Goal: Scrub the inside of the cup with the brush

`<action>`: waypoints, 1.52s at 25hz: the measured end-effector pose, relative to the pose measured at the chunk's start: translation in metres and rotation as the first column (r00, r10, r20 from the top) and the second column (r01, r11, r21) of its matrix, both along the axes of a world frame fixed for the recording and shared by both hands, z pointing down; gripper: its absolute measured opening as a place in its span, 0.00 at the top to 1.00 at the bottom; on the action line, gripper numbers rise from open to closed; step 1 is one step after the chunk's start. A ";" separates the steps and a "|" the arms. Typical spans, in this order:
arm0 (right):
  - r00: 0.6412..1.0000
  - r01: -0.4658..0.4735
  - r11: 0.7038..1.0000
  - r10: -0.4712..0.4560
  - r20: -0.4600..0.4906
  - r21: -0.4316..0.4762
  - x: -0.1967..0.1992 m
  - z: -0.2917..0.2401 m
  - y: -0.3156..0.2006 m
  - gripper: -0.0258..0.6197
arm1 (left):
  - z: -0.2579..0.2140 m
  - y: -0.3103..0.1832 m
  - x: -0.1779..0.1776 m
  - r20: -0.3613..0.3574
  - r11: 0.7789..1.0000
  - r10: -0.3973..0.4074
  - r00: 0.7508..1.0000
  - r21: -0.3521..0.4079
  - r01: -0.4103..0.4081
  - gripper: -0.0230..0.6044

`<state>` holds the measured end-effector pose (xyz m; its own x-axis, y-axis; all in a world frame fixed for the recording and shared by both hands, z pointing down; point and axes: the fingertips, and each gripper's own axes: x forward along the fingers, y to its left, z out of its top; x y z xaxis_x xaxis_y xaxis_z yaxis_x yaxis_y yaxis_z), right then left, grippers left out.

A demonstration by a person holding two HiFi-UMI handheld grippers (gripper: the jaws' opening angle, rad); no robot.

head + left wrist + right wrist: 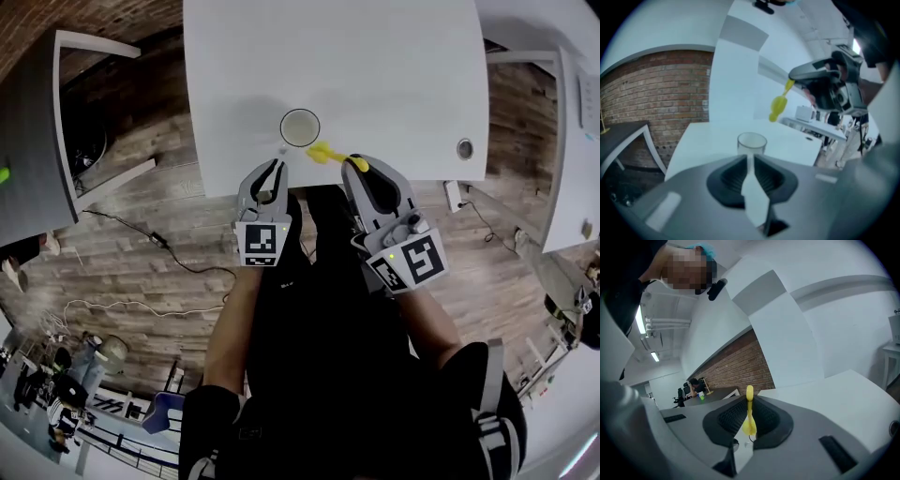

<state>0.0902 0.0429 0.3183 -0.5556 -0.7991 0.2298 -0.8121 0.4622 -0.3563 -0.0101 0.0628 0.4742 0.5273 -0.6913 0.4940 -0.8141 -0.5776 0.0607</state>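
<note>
Probably light, stiff and slippery, the clear cup (300, 127) stands near the white tabletop (394, 66) edge and is best taken around its wall. Just short of the cup, the left gripper (278, 162) has its jaws barely apart and empty. Beside the cup, the right gripper (362, 161) pinches the yellow brush (325, 153) by its handle.

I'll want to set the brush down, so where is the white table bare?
The white table is bare all across behind the cup, and at right between the brush and the cable hole. It is crowded only at the near edge, where cup, brush, left gripper and right gripper gather.
</note>
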 end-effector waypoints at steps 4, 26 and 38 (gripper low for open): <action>1.000 0.002 1.000 -0.002 0.001 -0.013 -0.002 0.011 -0.007 0.91 | 0.021 -0.005 -0.001 0.030 0.999 0.014 0.999 -0.041 -0.013 0.82; 1.000 0.017 0.998 -0.018 -0.020 -0.055 -0.024 0.053 -0.022 0.91 | 0.046 -0.017 0.009 0.082 0.993 0.107 0.991 -0.057 -0.103 0.85; 0.999 0.025 0.995 -0.029 -0.038 -0.093 -0.032 0.070 -0.027 0.91 | 0.044 -0.018 0.011 0.087 0.989 0.145 0.986 -0.042 -0.142 0.86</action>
